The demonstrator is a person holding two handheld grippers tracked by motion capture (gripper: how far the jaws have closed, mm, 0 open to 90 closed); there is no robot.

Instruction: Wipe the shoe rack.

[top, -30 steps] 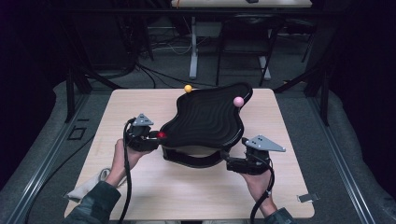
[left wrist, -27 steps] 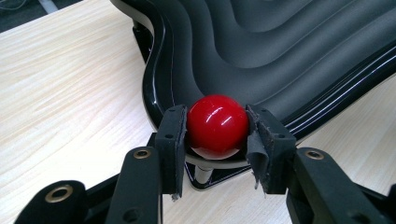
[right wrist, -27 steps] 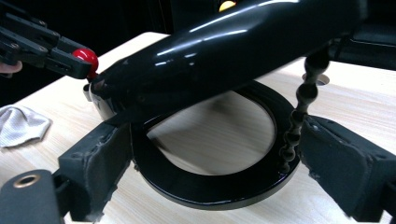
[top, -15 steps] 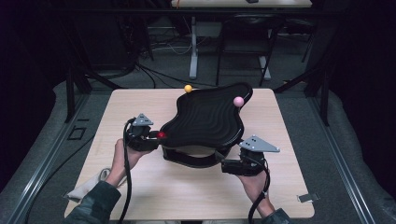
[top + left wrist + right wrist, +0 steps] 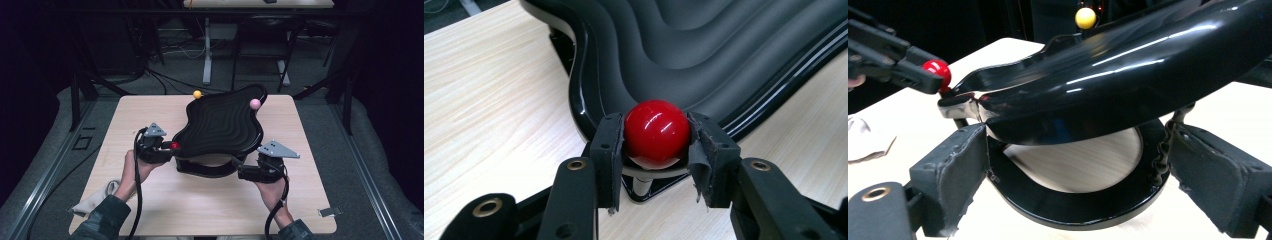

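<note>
A black wavy tray (image 5: 220, 125) stands on a black ring base (image 5: 205, 170) in the middle of the table. Small balls sit on posts at its rim: red (image 5: 174, 145), yellow (image 5: 197, 94) and pink (image 5: 255, 103). My left gripper (image 5: 167, 150) is at the tray's left edge. In the left gripper view it (image 5: 656, 150) is shut on the red ball (image 5: 656, 132). My right gripper (image 5: 240, 172) is at the base's right front. In the right gripper view it (image 5: 1083, 175) is open, its pads flanking the ring base (image 5: 1073, 210) under the tray (image 5: 1108, 85).
A white cloth (image 5: 95, 197) lies at the table's front left by the person's left sleeve. A small metal clip (image 5: 327, 211) rests near the front right corner. Dark table legs and cables stand beyond the far edge.
My right gripper has shifted slightly left, closer to the ring base. The left gripper and the tray have stayed put.
</note>
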